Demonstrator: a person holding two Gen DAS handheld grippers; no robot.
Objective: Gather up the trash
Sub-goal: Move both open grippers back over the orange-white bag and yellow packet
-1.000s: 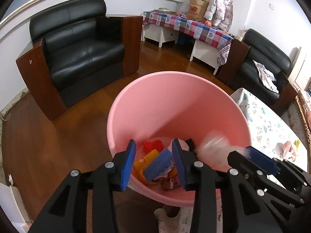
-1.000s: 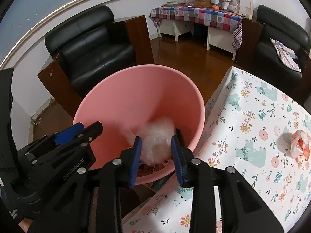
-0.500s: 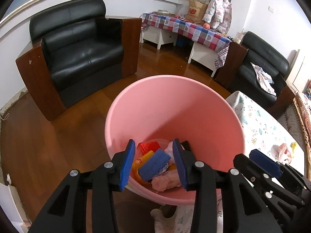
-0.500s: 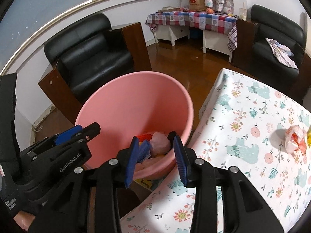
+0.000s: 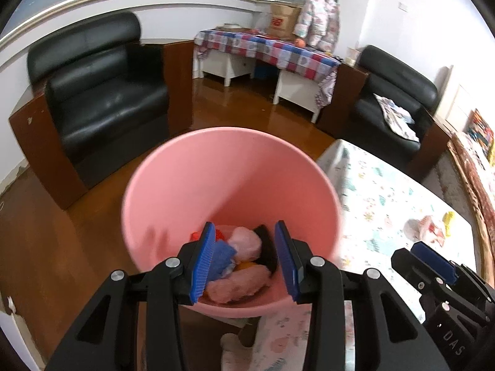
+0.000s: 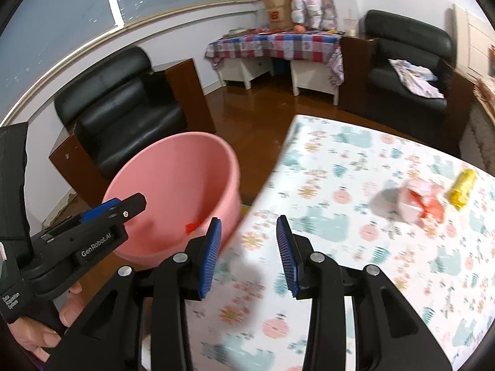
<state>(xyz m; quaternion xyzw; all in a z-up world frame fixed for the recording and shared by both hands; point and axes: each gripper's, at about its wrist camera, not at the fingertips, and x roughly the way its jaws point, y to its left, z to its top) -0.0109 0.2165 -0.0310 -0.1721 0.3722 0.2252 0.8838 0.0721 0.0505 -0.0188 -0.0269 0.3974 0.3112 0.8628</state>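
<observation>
A pink plastic bin [image 5: 229, 185] stands on the floor beside the table; it also shows in the right wrist view [image 6: 173, 191]. It holds several pieces of trash [image 5: 244, 266]: pink, blue, red and orange. My left gripper [image 5: 244, 259] is open and empty over the bin's near rim. My right gripper [image 6: 249, 256] is open and empty over the floral tablecloth [image 6: 355, 216]. A crumpled white and red wrapper [image 6: 414, 201] and a yellow piece [image 6: 462, 188] lie on the table at the right; they show small in the left wrist view [image 5: 427, 228].
Black armchairs [image 5: 102, 92] [image 6: 408, 55] stand on the wooden floor behind the bin and table. A side table with a checked cloth [image 5: 266, 49] stands by the far wall. The table's left edge runs close to the bin.
My right gripper let a white crumpled piece drop into the bin, then swung right, away from the bin and over the table. My left gripper stayed over the bin.
</observation>
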